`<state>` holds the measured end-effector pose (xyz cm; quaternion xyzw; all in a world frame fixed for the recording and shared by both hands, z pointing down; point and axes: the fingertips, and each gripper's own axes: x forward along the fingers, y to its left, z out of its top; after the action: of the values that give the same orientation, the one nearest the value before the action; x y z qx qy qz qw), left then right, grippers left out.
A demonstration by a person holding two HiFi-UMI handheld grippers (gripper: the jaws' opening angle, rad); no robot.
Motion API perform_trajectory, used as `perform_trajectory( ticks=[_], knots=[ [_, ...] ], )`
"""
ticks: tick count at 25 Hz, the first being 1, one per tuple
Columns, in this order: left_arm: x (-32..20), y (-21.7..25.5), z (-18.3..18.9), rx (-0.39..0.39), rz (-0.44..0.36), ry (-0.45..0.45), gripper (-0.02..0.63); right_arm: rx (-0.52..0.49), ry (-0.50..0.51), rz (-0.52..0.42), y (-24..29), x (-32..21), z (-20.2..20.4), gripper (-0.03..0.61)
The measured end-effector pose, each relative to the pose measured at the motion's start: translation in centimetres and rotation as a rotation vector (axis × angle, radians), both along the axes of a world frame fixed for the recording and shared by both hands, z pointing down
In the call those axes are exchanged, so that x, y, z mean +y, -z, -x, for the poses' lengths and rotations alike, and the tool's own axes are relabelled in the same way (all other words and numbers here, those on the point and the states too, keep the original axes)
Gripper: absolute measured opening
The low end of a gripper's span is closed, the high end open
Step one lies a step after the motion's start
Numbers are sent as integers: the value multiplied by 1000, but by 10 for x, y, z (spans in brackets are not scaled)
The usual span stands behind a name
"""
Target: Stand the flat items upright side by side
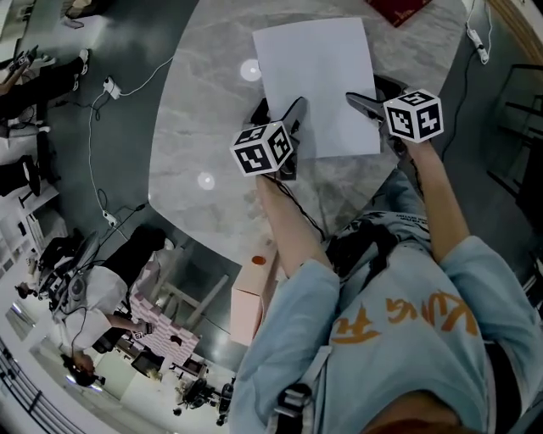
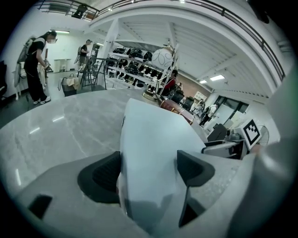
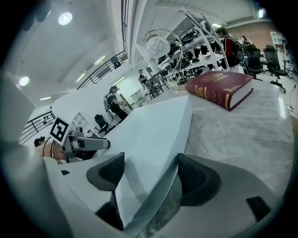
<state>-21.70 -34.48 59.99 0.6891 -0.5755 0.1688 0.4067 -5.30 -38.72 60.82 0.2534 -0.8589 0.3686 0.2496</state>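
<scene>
A white flat item (image 1: 318, 80) lies on the marble table (image 1: 204, 127), its near edge toward me. My left gripper (image 1: 278, 112) has the item's near left corner (image 2: 153, 139) between its jaws, and the pads seem to press on it. At the near right corner, my right gripper (image 1: 373, 91) straddles the white item (image 3: 149, 135). Its jaws have just widened, and a strip of marble shows between the right pad (image 3: 198, 179) and the item's edge. A thick red book (image 3: 221, 88) lies flat at the table's far side (image 1: 397, 8).
The table's curved edge runs close to my body on the near and left sides. A pink box (image 1: 250, 301) stands on the floor below it. Cables and a power strip (image 1: 110, 85) lie on the floor at left. People stand in the background (image 2: 35, 60).
</scene>
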Motion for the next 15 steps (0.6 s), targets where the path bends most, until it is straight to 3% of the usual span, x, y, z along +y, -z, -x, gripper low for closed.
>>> perform_trajectory(
  ticks=[5, 15],
  knots=[
    [8, 7, -4, -30, -22, 31, 391, 28, 46, -4, 3, 2, 0, 351],
    [47, 29, -21, -52, -80, 133, 380, 54, 171, -112, 28, 18, -7, 348]
  ],
)
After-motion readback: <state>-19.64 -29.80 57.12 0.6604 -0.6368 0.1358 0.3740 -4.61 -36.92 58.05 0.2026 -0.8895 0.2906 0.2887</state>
